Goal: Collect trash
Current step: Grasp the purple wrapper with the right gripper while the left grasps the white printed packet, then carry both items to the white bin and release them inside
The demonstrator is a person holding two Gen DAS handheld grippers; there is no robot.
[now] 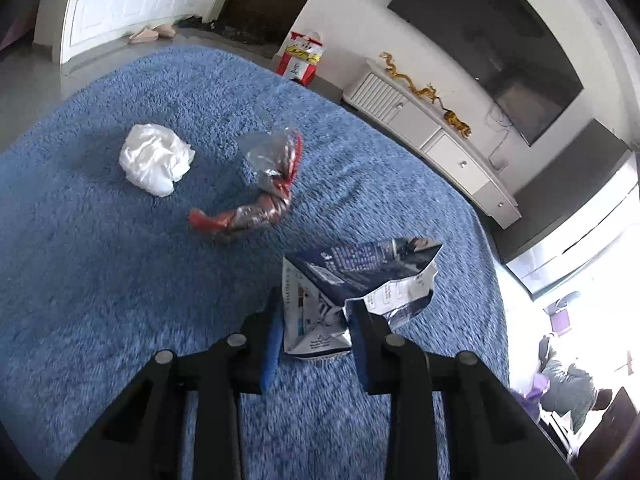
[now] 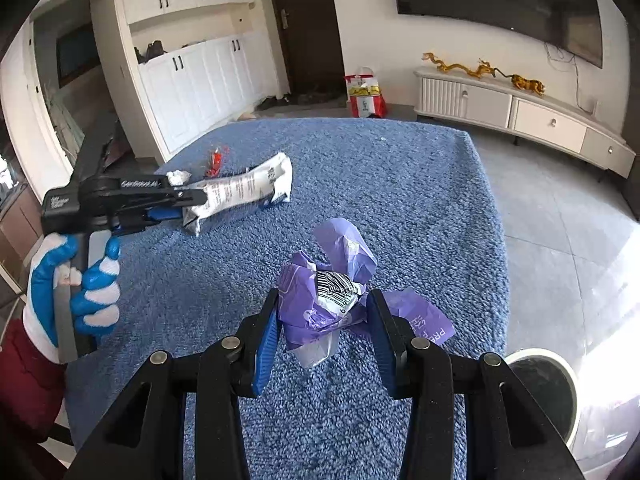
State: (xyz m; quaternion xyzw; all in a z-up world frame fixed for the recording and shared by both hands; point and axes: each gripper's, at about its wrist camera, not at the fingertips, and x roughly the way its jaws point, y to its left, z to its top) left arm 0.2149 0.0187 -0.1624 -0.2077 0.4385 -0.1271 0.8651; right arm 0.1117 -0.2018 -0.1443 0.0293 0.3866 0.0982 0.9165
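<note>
My left gripper (image 1: 316, 320) is shut on a crumpled blue-and-white wrapper (image 1: 352, 280) and holds it above the blue carpet (image 1: 100, 260). It also shows in the right wrist view (image 2: 188, 210) with the wrapper (image 2: 240, 188). On the carpet ahead lie a white crumpled tissue (image 1: 156, 162) and a twisted red-and-clear wrapper (image 1: 260, 188). My right gripper (image 2: 322, 320) is shut on a crumpled purple bag (image 2: 324, 292), held over the carpet (image 2: 400, 200).
A round bin with a white rim (image 2: 548, 396) stands on the tiled floor at the lower right. A white low cabinet (image 2: 520, 112) with gold figurines lines the wall under a television. A red-and-white bag (image 2: 366, 94) stands beyond the carpet's far edge.
</note>
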